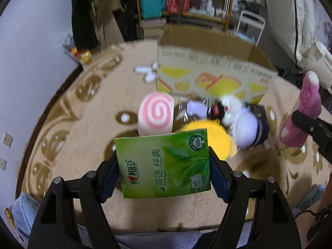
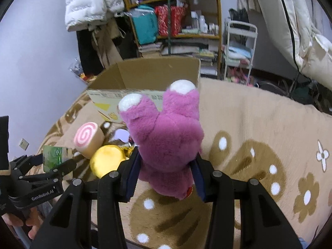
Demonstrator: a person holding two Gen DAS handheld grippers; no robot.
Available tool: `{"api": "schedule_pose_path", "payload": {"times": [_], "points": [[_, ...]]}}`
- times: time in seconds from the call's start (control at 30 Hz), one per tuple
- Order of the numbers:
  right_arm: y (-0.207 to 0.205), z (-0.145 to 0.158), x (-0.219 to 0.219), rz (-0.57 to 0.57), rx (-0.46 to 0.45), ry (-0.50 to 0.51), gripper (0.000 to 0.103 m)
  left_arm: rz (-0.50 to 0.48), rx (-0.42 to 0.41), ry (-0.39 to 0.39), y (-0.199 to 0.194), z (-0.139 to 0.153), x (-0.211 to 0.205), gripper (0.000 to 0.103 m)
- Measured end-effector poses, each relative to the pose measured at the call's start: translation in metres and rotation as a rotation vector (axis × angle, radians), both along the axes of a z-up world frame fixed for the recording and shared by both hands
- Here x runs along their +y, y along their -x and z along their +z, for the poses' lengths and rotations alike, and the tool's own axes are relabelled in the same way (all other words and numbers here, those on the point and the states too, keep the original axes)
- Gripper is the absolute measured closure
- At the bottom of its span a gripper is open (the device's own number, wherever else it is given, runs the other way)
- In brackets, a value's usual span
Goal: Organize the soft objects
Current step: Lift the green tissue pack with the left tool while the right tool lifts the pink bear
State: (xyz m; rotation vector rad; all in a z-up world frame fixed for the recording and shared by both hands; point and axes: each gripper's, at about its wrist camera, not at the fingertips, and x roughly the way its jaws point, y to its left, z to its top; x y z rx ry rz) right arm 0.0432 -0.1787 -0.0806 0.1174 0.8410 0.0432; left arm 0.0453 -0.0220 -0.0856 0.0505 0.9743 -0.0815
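My left gripper (image 1: 164, 164) is shut on a green tissue pack (image 1: 164, 164) and holds it above the carpet. My right gripper (image 2: 166, 164) is shut on a pink plush toy (image 2: 166, 137) with white-tipped feet pointing up; the toy also shows in the left wrist view (image 1: 303, 112). On the carpet lie a pink swirl roll plush (image 1: 155, 114), a yellow plush (image 1: 217, 139) and a white-and-purple plush (image 1: 244, 122). An open cardboard box (image 1: 207, 62) stands behind them. The left gripper with the tissue pack (image 2: 56, 155) shows at the left of the right wrist view.
A beige carpet (image 2: 259, 124) with brown patterns covers the floor. A shelf (image 2: 176, 16) with bags and books stands behind the box, a white rack (image 2: 238, 47) beside it. Bedding (image 2: 300, 31) hangs at the right. The wall (image 1: 31, 62) is at the left.
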Motion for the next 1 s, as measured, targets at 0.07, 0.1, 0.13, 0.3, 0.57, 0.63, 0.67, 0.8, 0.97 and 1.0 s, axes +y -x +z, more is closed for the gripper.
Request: {"api": "schedule_pose_path", "payload": {"times": [0.07, 0.1, 0.13, 0.3, 0.57, 0.63, 0.67, 0.8, 0.97, 1.0], "points": [[0.005, 0.006, 0.0, 0.006, -0.028, -0.002, 0.054, 0.001, -0.058, 0.009, -0.001, 0.007, 0.004, 0.028], [0.01, 0.012, 0.002, 0.01, -0.051, -0.003, 0.054, 0.001, -0.101, 0.008, 0.005, 0.017, 0.003, 0.028], [0.013, 0.016, 0.002, 0.012, -0.066, -0.003, 0.054, 0.004, -0.128, 0.002, 0.003, 0.02, 0.007, 0.028], [0.023, 0.036, 0.006, 0.018, -0.137, 0.01, 0.054, 0.008, -0.267, -0.049, 0.015, 0.053, 0.005, 0.028], [0.033, 0.085, 0.011, 0.034, -0.297, 0.043, 0.054, 0.005, -0.429, -0.023, 0.017, 0.106, 0.013, 0.028], [0.03, 0.096, 0.012, 0.043, -0.326, 0.038, 0.054, 0.001, -0.451, -0.002, 0.013, 0.118, 0.014, 0.028], [0.028, 0.102, 0.012, 0.047, -0.336, 0.033, 0.054, -0.005, -0.464, -0.002, 0.011, 0.123, 0.013, 0.028], [0.017, 0.121, 0.01, 0.055, -0.363, 0.016, 0.054, -0.044, -0.512, -0.013, -0.002, 0.143, 0.005, 0.028], [0.001, 0.138, 0.01, 0.063, -0.397, 0.009, 0.054, -0.066, -0.561, -0.009, -0.026, 0.162, -0.002, 0.028], [-0.004, 0.14, 0.01, 0.067, -0.402, 0.011, 0.054, -0.068, -0.57, -0.004, -0.035, 0.166, -0.003, 0.028]]}}
